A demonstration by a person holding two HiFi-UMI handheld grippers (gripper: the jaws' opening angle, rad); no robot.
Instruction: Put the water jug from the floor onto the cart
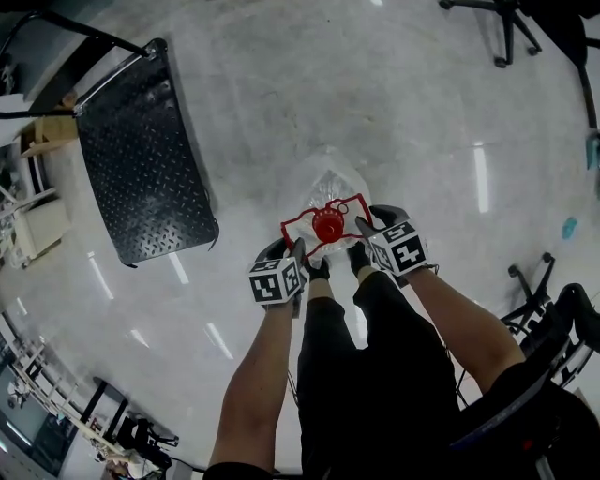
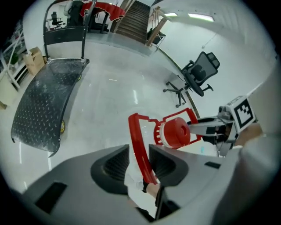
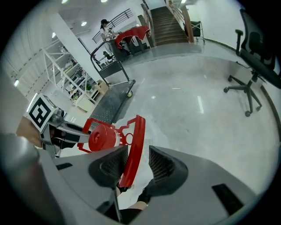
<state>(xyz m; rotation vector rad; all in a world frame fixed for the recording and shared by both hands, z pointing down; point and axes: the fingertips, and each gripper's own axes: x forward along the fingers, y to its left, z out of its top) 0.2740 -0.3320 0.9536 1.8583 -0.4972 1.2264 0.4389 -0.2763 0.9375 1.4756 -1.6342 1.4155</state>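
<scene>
Grippers low over the water jug (image 1: pixel 326 190), one on each side! The left gripper (image 2: pixel 139 163) has its jaws spread wide and straddles the left bar of the jug's red handle (image 2: pixel 137 145). The bar runs between the pads with a gap showing, so there is no squeeze. The right gripper (image 3: pixel 137 161) mirrors it on the handle's other bar, jaws just as wide, with the bar loose in the gap. Between the two grippers the red cap (image 1: pixel 328 224) tops the jug, dead centre. The clear-bodied jug stands upright on the pale floor (image 1: pixel 281 75), directly beneath both grippers. Well apart from the jug, to its left in the head view, sits the cart (image 1: pixel 141 159) with its dark tread-plate deck. Farther beyond the jug there's an office chair (image 1: pixel 506 23).
</scene>
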